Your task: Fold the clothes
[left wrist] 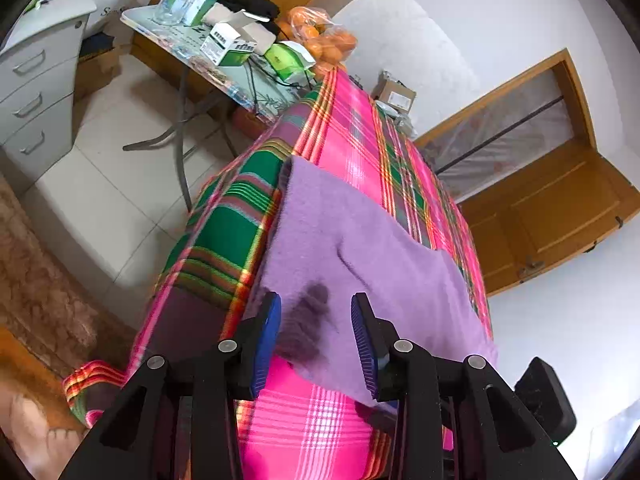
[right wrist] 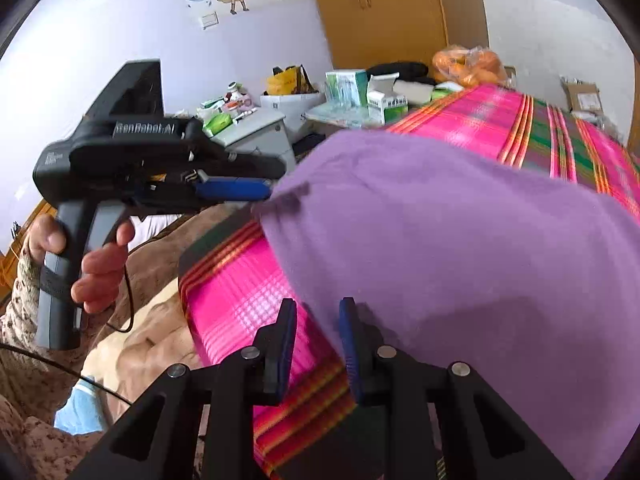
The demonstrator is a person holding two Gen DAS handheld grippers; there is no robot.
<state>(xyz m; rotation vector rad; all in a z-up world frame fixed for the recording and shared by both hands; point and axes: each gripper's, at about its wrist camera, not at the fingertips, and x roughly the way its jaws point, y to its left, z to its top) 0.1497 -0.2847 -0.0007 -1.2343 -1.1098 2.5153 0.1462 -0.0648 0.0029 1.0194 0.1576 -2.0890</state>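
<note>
A purple fleece garment (left wrist: 360,236) lies spread on a table under a pink and green plaid cloth (left wrist: 348,120). My left gripper (left wrist: 316,304) is open over the garment's near edge, where a dark shadowed crease sits between its blue pads. In the right wrist view the garment (right wrist: 460,240) fills the right half. My right gripper (right wrist: 318,306) is open, and the garment's lower left edge runs between its fingers. A hand (right wrist: 100,264) holds the left gripper (right wrist: 260,191), whose tips are at the garment's left corner.
A small folding table (left wrist: 240,88) behind holds boxes, a glass and a bag of oranges (left wrist: 324,40). A grey drawer cabinet (left wrist: 36,92) stands at the left on a tiled floor. A wooden door (left wrist: 560,216) is at the right, and a cardboard box (left wrist: 394,94) sits at the table's far end.
</note>
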